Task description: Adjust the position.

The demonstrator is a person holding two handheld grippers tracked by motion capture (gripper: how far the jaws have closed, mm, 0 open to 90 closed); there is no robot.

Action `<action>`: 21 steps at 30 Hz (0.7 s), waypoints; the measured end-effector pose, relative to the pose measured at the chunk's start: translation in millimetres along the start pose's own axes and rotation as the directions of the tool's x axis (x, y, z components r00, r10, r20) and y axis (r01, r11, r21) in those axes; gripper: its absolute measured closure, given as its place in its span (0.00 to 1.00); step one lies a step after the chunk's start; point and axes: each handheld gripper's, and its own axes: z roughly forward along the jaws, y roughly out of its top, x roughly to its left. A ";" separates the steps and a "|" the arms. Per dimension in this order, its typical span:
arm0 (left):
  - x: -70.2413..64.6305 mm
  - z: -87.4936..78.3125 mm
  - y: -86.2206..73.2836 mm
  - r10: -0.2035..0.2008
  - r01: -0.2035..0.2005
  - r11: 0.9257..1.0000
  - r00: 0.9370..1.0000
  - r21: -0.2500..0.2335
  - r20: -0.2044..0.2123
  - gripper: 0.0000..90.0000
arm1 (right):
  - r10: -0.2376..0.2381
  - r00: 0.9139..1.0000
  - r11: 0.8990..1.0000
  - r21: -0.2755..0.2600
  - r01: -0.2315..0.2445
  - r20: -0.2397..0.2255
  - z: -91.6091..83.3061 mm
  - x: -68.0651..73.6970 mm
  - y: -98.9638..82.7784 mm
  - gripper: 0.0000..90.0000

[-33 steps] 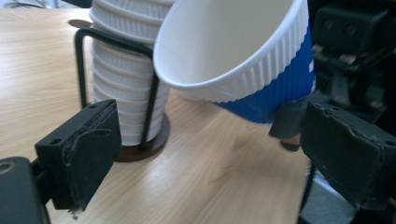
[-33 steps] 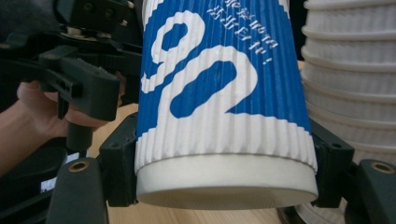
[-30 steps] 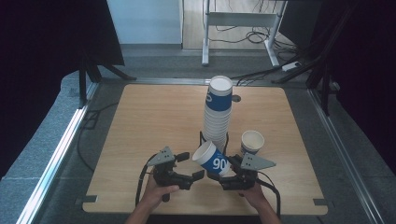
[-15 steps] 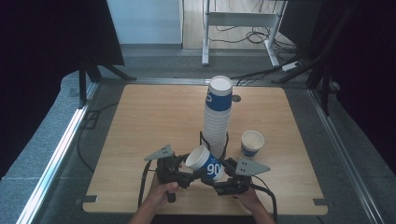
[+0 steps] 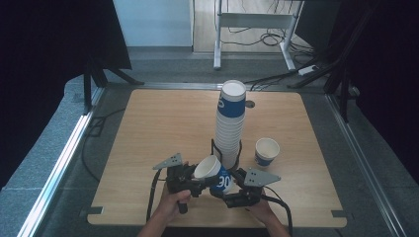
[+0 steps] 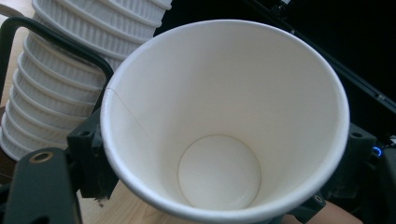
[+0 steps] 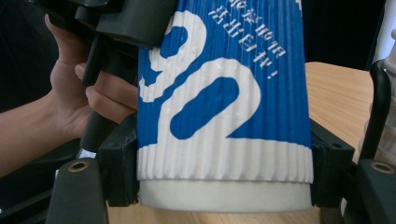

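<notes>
both black two-jaw grippers are held low at the near table edge, pointed toward each other. the left gripper (image 5: 197, 181) has just been closing its jaws. the right gripper (image 5: 228, 190) is clamped, its jaws pressed in.

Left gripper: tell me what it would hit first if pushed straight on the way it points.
The tilted paper cup itself: the left gripper has just been closing its jaws around the rim. Past the cup, the right gripper holding the cup's base likely comes next, though depth is unclear.
</notes>
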 end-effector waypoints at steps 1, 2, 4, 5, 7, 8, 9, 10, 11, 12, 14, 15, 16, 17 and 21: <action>-0.1 0.3 -0.2 0.000 0.000 1.000 1.000 -0.001 -0.001 0.20 | 0.001 1.000 1.000 0.001 -0.001 -0.003 -0.1 -0.1 0.0 0.31; -0.5 0.8 -0.4 -0.002 0.002 1.000 1.000 -0.004 -0.001 0.20 | 0.002 1.000 1.000 0.001 -0.002 -0.002 0.0 -0.2 0.1 0.31; -1.6 2.2 -0.3 -0.001 0.001 1.000 1.000 0.001 0.002 0.20 | 0.000 1.000 1.000 0.005 0.000 -0.002 0.0 -0.2 -0.1 0.31; -2.3 3.0 -0.2 -0.001 0.001 1.000 1.000 0.001 -0.007 0.20 | -0.003 1.000 1.000 0.005 0.003 0.000 0.3 -0.1 -0.2 0.31; -2.1 3.3 -0.1 -0.003 0.003 1.000 1.000 -0.005 -0.008 0.20 | -0.001 1.000 1.000 0.004 0.001 0.004 1.0 0.1 -0.5 0.31; -1.9 3.1 -0.2 -0.002 0.002 1.000 1.000 -0.006 -0.006 0.21 | -0.001 1.000 1.000 0.003 0.001 0.005 1.0 0.0 -0.5 0.31; -1.8 3.0 -0.3 -0.002 0.002 1.000 1.000 -0.007 -0.004 0.21 | -0.001 1.000 1.000 0.004 0.001 0.004 0.9 0.0 -0.3 0.31; -1.7 3.2 -0.4 -0.003 0.003 1.000 1.000 -0.008 -0.003 0.21 | -0.002 1.000 1.000 0.004 0.002 0.004 0.8 0.1 -0.1 0.31; -1.6 3.3 -0.5 -0.004 0.004 1.000 1.000 -0.007 -0.003 0.21 | -0.001 1.000 1.000 0.004 0.001 0.004 1.0 0.1 -0.2 0.31; -1.3 3.5 -0.7 -0.002 0.002 1.000 1.000 -0.006 -0.006 0.21 | -0.001 1.000 1.000 0.005 0.001 0.003 1.1 0.0 -0.4 0.31; -1.4 3.6 -1.6 0.003 -0.004 1.000 1.000 -0.011 -0.009 0.21 | 0.002 1.000 1.000 0.009 -0.003 0.004 1.6 -0.3 -0.9 0.31; -1.3 3.6 -1.9 0.005 -0.005 1.000 1.000 -0.012 -0.008 0.22 | 0.002 1.000 1.000 0.011 -0.002 0.003 1.6 -0.4 -1.1 0.31; -1.0 3.4 -2.0 0.005 -0.005 1.000 1.000 -0.012 -0.007 0.22 | 0.002 1.000 1.000 0.013 -0.002 0.003 1.6 -0.5 -1.2 0.31; -0.7 3.2 -2.4 0.005 -0.005 1.000 1.000 -0.013 -0.007 0.22 | 0.002 1.000 1.000 0.014 -0.002 0.003 1.6 -0.5 -1.2 0.31; -0.9 3.6 -2.7 0.018 -0.018 1.000 1.000 -0.017 -0.012 0.23 | 0.011 1.000 1.000 0.024 -0.011 -0.002 1.8 -1.4 -0.9 0.30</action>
